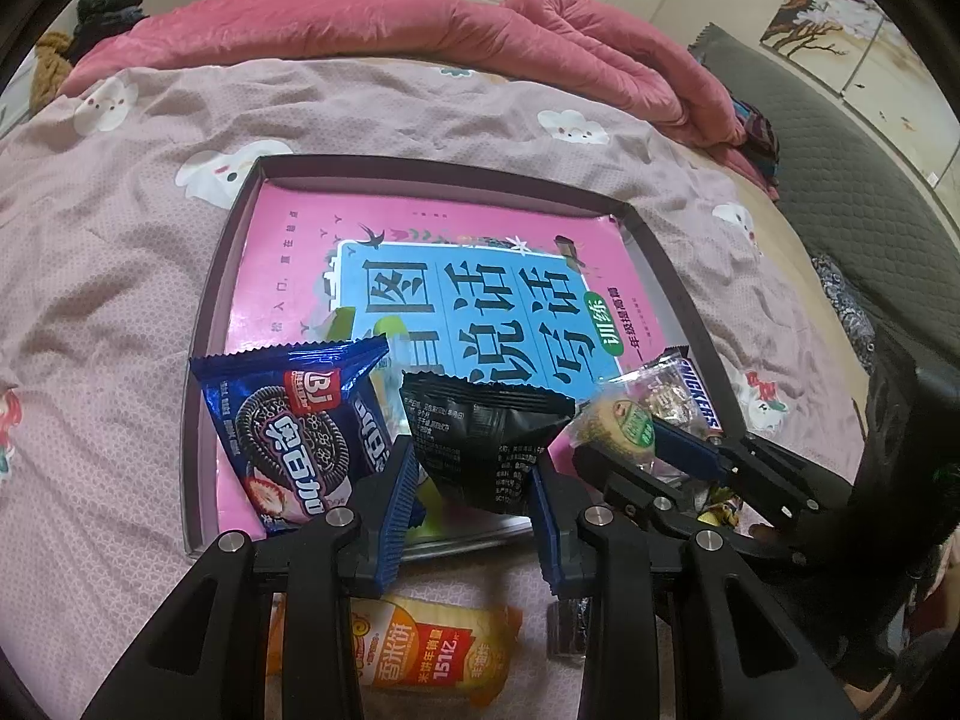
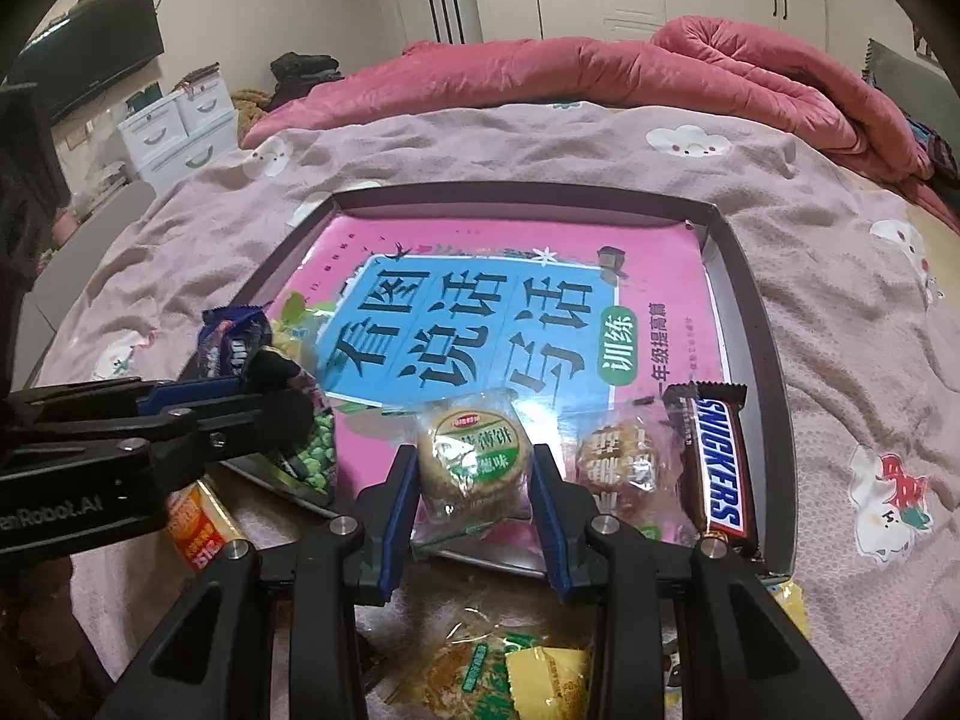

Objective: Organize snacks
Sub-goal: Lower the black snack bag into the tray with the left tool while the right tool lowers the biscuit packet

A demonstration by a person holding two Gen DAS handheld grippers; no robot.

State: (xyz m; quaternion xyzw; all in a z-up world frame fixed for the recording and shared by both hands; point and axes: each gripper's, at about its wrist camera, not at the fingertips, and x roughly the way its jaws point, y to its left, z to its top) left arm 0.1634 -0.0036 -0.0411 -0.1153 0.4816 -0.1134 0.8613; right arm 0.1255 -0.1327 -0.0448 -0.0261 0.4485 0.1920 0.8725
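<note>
A shallow dark tray [image 1: 207,324] [image 2: 759,312] lies on the bed with a pink book [image 1: 480,294] [image 2: 510,324] in it. My left gripper [image 1: 474,492] is shut on a black snack packet [image 1: 480,438] and holds it over the tray's near edge, beside a blue Oreo pack [image 1: 288,438]. My right gripper [image 2: 474,492] is shut on a round green-label biscuit pack [image 2: 474,462] [image 1: 618,426] over the tray's near edge. A clear-wrapped cake [image 2: 618,462] and a Snickers bar [image 2: 717,462] [image 1: 696,396] lie to its right in the tray.
An orange rice-cracker pack [image 1: 432,654] [image 2: 195,522] and a small dark packet [image 1: 567,630] lie on the sheet before the tray. More yellow and green packets [image 2: 516,678] lie under the right gripper. A green-pea bag [image 2: 315,450] sits at the tray's left. A pink quilt [image 1: 384,30] is bunched behind.
</note>
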